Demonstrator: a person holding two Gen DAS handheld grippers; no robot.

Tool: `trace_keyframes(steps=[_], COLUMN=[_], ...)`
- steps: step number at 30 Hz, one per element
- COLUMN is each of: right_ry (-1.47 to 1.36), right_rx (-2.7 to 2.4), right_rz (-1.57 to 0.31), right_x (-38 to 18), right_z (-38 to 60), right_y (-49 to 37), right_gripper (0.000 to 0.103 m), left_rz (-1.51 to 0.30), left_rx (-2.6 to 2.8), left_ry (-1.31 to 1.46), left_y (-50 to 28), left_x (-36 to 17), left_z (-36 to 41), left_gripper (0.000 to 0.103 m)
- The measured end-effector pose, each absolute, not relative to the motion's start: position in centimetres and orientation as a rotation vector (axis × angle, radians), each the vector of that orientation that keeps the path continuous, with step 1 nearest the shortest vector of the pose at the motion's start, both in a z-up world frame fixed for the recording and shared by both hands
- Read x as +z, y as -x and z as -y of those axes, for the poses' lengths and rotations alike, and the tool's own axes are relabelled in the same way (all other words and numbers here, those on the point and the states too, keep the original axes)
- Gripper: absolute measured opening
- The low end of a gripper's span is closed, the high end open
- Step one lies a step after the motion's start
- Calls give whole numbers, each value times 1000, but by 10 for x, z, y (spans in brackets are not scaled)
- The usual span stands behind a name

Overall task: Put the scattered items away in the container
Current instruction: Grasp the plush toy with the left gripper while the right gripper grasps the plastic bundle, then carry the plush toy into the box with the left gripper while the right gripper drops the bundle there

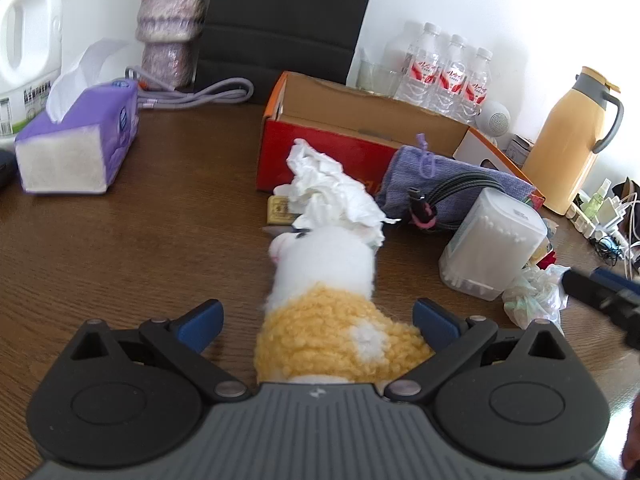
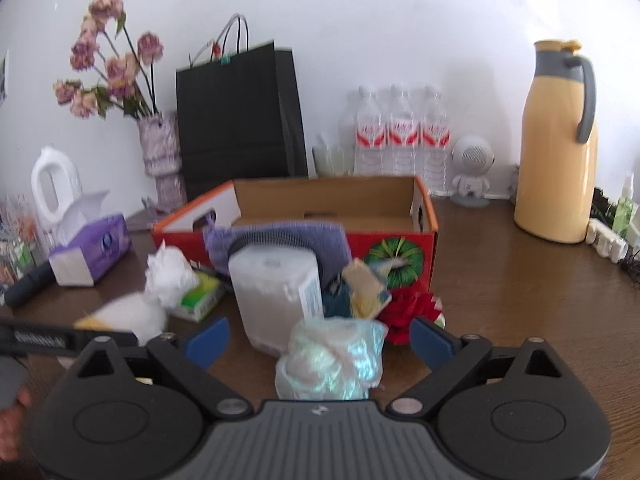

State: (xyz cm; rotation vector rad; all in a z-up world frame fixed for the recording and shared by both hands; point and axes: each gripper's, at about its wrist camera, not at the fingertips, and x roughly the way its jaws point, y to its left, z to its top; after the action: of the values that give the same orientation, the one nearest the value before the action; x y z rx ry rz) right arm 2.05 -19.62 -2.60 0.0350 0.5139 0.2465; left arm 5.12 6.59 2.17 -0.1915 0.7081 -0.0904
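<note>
The open red cardboard box (image 1: 320, 152) stands mid-table; it also shows in the right wrist view (image 2: 400, 236). My left gripper (image 1: 316, 320) is open, its blue fingers on either side of a white and yellow plush toy (image 1: 324, 280) lying on the table. A crumpled white tissue (image 1: 332, 188) lies just beyond the toy. My right gripper (image 2: 320, 340) is open around a crumpled iridescent plastic wrapper (image 2: 332, 360). Behind it stand a cotton swab box (image 2: 276, 288), a purple pouch (image 2: 280, 236), a red flower ornament (image 2: 412, 312) and a green packet (image 2: 200, 296).
A purple tissue pack (image 1: 80, 148), white detergent jug (image 1: 28, 44), flower vase (image 2: 160, 152) and black bag (image 2: 240, 120) stand left and back. Water bottles (image 2: 400, 136), a small speaker (image 2: 472, 176), a yellow thermos (image 2: 556, 152) and a power strip (image 1: 596, 216) stand right.
</note>
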Motion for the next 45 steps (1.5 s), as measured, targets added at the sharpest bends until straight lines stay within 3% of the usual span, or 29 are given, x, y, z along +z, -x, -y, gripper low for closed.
trace_keyframes(steps=[1, 2, 5, 6, 7, 11, 13, 15, 16, 18, 23, 26, 27, 28, 30, 35, 40, 45], right_ry=[-29, -24, -9, -3, 1, 28, -7, 2, 18, 57, 43, 37, 39, 43, 61, 70, 25, 36], right_rx=[246, 244, 248, 256, 267, 338, 414, 413, 392, 358, 368, 378, 388, 398, 409, 407, 382, 367], right_rz=[-534, -549, -567, -583, -594, -580, -562, -552, -544, -529, -572, -620, -622, -624, -636, -627, -493, -394], right_x=[-30, -34, -42, -45, -47, -36, -26, -20, -18, -16, -25, -33, -34, -35, -38, -37, 1, 59], right_z=[195, 194, 190, 189, 188, 185, 188, 189, 190, 190, 190, 183, 182, 180, 177, 174, 187, 201], right_y=[-23, -25, -30, -30, -29, -5, 12, 25, 30, 37, 34, 32, 35, 37, 42, 47, 39, -10], right_gripper=[86, 83, 63, 44, 43, 42, 46, 59, 70, 75, 76, 70, 64, 56, 50, 38, 37, 38], left_rz=[-693, -681, -661, -646, -632, -610, -594, -593, -607, -619, -616, -669, -679, -686, -685, -601, -466, -323], left_rx=[-96, -95, -120, -121, -135, -320, -306, -230, -178, -108, -118, -82, -73, -68, -61, -76, -136, -187], left_ry=[171, 147, 37, -19, -70, -153, -172, -157, -141, -72, 111, 49, 44, 49, 37, 5, 31, -22], left_y=[-48, -45, -36, -30, -22, 8, 16, 18, 19, 25, 37, 29, 27, 27, 27, 36, 27, -40], left_x=[24, 26, 33, 34, 35, 35, 34, 35, 37, 43, 39, 28, 25, 23, 18, 20, 64, 133], left_z=[-66, -64, -55, -50, -45, -44, -50, -58, -62, -67, -59, -41, -40, -41, -41, -39, -41, -43], left_gripper=[81, 63, 57, 57, 56, 59, 63, 97, 101, 101, 102, 102, 101, 99, 75, 64, 64, 65])
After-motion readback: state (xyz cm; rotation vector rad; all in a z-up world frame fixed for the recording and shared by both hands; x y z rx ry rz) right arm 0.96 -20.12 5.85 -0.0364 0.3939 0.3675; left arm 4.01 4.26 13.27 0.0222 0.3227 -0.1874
